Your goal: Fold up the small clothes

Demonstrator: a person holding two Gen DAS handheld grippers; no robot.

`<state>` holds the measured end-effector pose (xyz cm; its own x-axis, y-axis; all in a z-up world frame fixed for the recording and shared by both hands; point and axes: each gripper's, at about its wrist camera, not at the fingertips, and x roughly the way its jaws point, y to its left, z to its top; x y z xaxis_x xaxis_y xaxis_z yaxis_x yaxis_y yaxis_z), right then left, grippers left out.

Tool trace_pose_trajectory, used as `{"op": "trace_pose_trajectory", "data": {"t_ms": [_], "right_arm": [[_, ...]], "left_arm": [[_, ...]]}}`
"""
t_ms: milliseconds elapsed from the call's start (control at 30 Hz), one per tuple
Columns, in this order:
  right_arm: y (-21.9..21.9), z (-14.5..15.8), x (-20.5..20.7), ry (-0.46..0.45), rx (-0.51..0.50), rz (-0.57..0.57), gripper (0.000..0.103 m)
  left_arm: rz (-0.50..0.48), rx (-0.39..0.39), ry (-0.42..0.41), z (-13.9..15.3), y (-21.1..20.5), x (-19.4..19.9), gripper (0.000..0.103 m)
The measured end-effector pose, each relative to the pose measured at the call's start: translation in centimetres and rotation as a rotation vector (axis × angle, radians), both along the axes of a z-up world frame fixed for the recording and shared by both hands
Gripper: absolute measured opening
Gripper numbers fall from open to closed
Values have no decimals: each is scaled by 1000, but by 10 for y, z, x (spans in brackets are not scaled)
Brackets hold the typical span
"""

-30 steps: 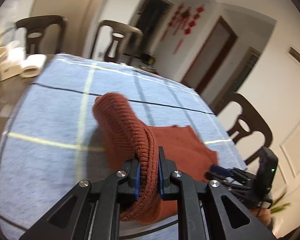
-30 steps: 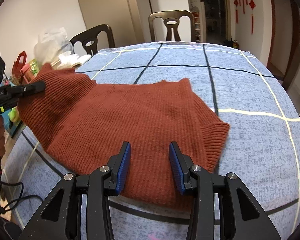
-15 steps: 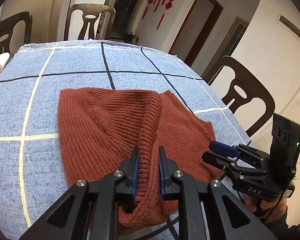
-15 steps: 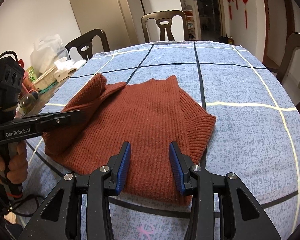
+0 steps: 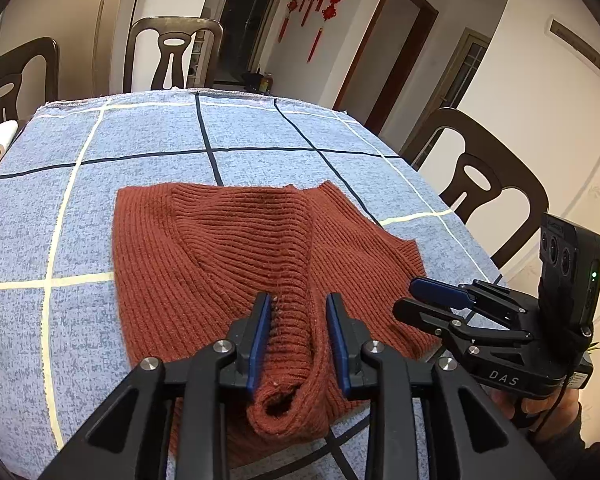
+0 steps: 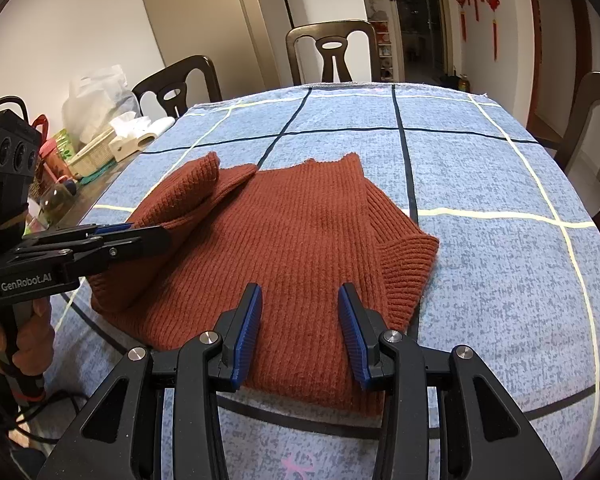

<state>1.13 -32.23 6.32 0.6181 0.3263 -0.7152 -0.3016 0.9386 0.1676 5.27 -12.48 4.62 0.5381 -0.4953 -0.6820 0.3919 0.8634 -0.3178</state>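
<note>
Sweater [image 5: 228, 252] sleeve lies folded inward between our left gripper's [image 5: 298, 322] parted fingers; our right gripper [image 6: 300, 326], fingers apart and empty, should next take the opposite sleeve.

Black left gripper [image 5: 298, 334] with blue ribbed pads, silver screws, black right gripper [image 6: 299, 330] alike, white "GenRobot.AI" marking

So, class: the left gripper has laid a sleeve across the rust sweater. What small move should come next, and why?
Probably draw the left gripper straight back off the sleeve. Its jaws stand open with the cuff lying loose between them, and the sleeve already rests across the sweater. The right gripper hangs open over the near hem, gripping nothing.
</note>
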Motion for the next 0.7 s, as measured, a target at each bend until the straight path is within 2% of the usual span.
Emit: {"op": "trace_pose_trajectory", "data": {"t_ms": [133, 233, 333, 467, 567, 700], "right_arm": [[0, 1, 0, -2, -1, 2, 41], [-1, 2, 0, -4, 1, 2, 41], [-2, 3, -1, -4, 12, -1, 41], [-10, 6, 0, 18, 110, -5, 41], [-15, 7, 4, 39, 184, -10, 41], [-12, 9, 6, 59, 264, 8, 41]], "left_arm": [[-11, -9, -5, 3, 0, -4, 34], [-40, -60, 6, 8, 4, -7, 35], [-49, -88, -25, 18, 10, -14, 41], [26, -67, -67, 24, 32, -11, 42], [97, -50, -46, 18, 51, -3, 42], [140, -65, -33, 10, 68, -2, 42]]}}
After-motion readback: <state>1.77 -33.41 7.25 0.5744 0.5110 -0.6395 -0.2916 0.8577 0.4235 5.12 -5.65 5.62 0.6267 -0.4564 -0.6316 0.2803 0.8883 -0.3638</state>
